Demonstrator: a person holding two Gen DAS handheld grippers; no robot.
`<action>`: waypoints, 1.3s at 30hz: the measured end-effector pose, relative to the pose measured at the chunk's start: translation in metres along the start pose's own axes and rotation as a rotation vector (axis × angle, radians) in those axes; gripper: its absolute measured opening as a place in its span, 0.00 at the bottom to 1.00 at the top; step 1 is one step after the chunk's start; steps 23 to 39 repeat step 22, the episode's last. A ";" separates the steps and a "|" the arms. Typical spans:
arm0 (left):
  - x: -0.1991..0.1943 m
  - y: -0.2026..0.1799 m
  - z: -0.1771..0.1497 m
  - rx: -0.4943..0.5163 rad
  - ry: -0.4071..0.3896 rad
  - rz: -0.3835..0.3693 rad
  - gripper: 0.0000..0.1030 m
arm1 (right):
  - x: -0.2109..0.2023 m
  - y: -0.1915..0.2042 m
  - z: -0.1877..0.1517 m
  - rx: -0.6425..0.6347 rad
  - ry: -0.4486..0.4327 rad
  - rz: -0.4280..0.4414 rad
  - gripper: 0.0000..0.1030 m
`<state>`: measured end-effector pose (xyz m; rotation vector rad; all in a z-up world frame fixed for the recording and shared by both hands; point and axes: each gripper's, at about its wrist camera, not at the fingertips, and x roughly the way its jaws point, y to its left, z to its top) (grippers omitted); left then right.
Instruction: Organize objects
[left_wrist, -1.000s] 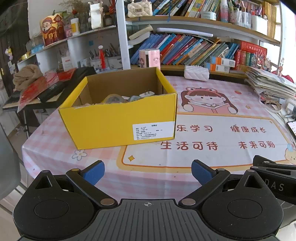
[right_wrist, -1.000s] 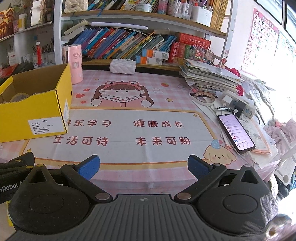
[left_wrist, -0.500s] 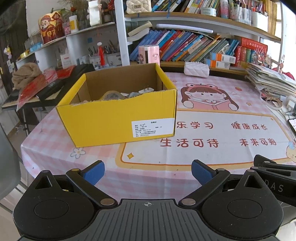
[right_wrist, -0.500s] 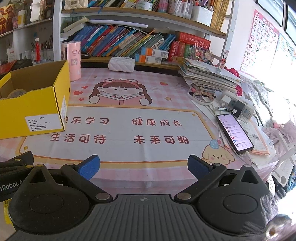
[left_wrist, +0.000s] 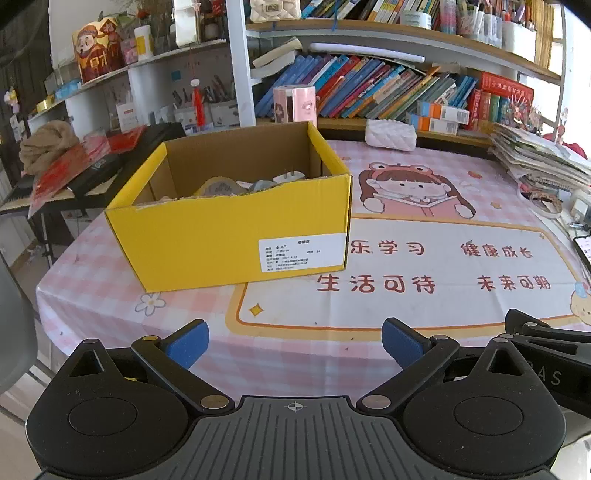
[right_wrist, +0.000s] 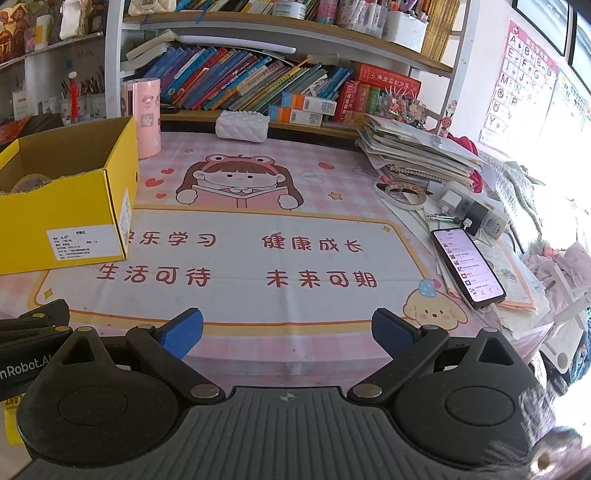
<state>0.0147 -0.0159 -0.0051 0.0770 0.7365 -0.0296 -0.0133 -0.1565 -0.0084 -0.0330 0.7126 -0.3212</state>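
Table covered with a pink checked tablecloth (left_wrist: 92, 266) printed with a cartoon girl reading (right_wrist: 236, 181) and red Chinese characters inside an orange-bordered panel. Yellow cardboard box (left_wrist: 229, 236) sits open-topped on the left part of the table, white label on its front face; inside it a tape roll (left_wrist: 218, 186), a white plug (left_wrist: 290, 176) and other small items, partly hidden by the front wall. Pink cylindrical container (right_wrist: 147, 116) stands just behind the box. White quilted pouch (right_wrist: 242, 125) at the far edge by the bookshelf (right_wrist: 258, 88), which is packed with leaning books. Right side of table: stack of papers and notebooks (right_wrist: 417, 151), power strip with chargers (right_wrist: 476, 216), smartphone (right_wrist: 467, 267) lying screen up and lit. Alphabet poster (right_wrist: 517, 81) on the right wall. Side shelves at left hold pen cups and ornaments.

Left gripper (left_wrist: 294, 338) hovers at the near table edge, jaws spread wide, holding nothing. Right gripper (right_wrist: 286, 330) same: jaws wide apart, empty, over the near edge, well apart from the box.
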 end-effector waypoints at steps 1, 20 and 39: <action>0.000 0.000 0.000 0.000 0.001 0.000 0.98 | 0.001 0.000 0.000 -0.001 0.001 0.000 0.96; 0.009 0.003 0.002 -0.005 0.020 -0.018 0.98 | 0.005 0.005 0.001 -0.012 0.007 0.000 0.94; 0.011 0.004 0.004 -0.008 0.021 -0.015 0.98 | 0.008 0.005 0.002 -0.012 0.013 0.000 0.94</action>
